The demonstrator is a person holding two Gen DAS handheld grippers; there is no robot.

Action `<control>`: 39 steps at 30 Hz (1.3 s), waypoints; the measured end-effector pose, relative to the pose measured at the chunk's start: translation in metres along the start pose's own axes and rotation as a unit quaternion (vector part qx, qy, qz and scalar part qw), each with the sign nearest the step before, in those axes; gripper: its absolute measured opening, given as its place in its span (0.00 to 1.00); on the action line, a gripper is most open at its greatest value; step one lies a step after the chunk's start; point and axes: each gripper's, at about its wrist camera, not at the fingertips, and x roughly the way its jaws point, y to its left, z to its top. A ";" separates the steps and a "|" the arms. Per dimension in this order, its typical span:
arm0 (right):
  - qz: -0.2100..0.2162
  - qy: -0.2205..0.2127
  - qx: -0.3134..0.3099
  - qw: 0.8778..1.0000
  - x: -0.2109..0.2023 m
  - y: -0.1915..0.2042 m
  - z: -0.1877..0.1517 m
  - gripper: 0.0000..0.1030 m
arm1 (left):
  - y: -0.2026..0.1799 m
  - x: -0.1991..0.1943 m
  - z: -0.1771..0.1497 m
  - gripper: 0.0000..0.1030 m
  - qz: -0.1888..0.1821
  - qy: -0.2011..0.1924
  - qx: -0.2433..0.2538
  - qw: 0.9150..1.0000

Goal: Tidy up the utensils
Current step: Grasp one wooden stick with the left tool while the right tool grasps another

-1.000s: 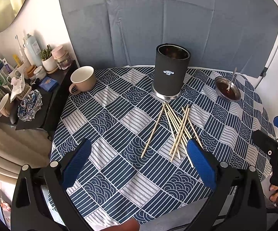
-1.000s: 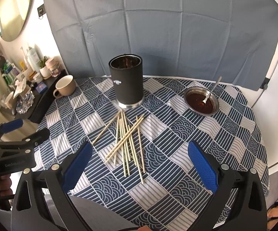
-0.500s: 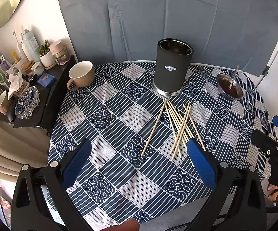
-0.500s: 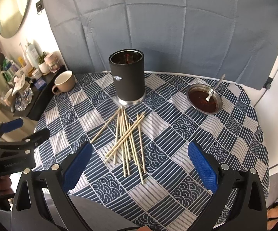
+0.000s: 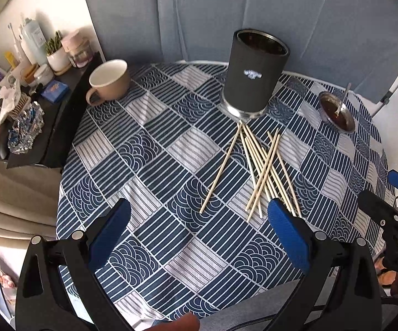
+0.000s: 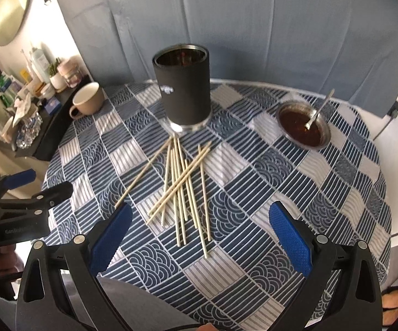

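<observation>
Several wooden chopsticks [image 5: 262,168] lie loosely crossed on the patterned tablecloth [image 5: 154,171], in front of an upright black cylindrical holder [image 5: 254,74] with a steel rim. The pile also shows in the right wrist view [image 6: 182,187], with the holder [image 6: 183,88] behind it. My left gripper [image 5: 199,231] is open and empty, hovering near the table's front edge, left of the pile. My right gripper [image 6: 199,234] is open and empty, just in front of the chopsticks' near ends. Each gripper also shows at the edge of the other's view.
A beige mug [image 5: 110,81] stands at the table's back left. A metal bowl of dark sauce with a spoon [image 6: 303,128] sits at the right. A black side shelf [image 5: 61,110] with bottles, jars and clutter stands left of the table. A grey curtain hangs behind.
Both grippers have moved forward and a little lower towards the table; the holder and chopsticks appear larger and closer. Nothing on the table has moved.
</observation>
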 end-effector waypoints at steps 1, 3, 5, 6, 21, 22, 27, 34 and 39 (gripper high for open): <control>0.002 0.010 0.004 1.000 0.006 -0.002 0.001 0.92 | 0.000 0.004 0.001 0.94 0.000 0.006 0.000 1.000; 0.004 0.025 0.007 1.000 0.016 -0.003 0.004 0.92 | 0.001 0.012 0.004 0.94 -0.002 0.019 0.000 1.000; 0.003 0.039 0.008 0.999 0.026 -0.004 0.006 0.92 | 0.001 0.021 0.008 0.94 -0.001 0.032 0.000 0.999; 0.003 0.046 0.009 0.999 0.031 -0.006 0.007 0.92 | 0.000 0.025 0.010 0.94 0.000 0.038 0.001 0.999; 0.014 0.165 0.014 0.986 0.132 -0.026 0.023 0.92 | 0.000 0.116 0.039 0.94 0.015 0.141 0.018 0.990; 0.001 0.175 0.007 0.985 0.143 -0.027 0.024 0.92 | -0.001 0.122 0.040 0.94 0.016 0.147 0.022 0.989; -0.033 0.197 0.007 0.980 0.179 -0.040 0.032 0.92 | -0.010 0.150 0.049 0.94 0.014 0.173 0.044 0.984; -0.034 0.222 0.002 0.974 0.211 -0.037 0.046 0.92 | -0.018 0.179 0.063 0.94 0.026 0.183 0.080 0.980; -0.031 0.228 0.006 0.973 0.224 -0.034 0.048 0.92 | -0.024 0.198 0.068 0.94 0.059 0.193 0.108 0.973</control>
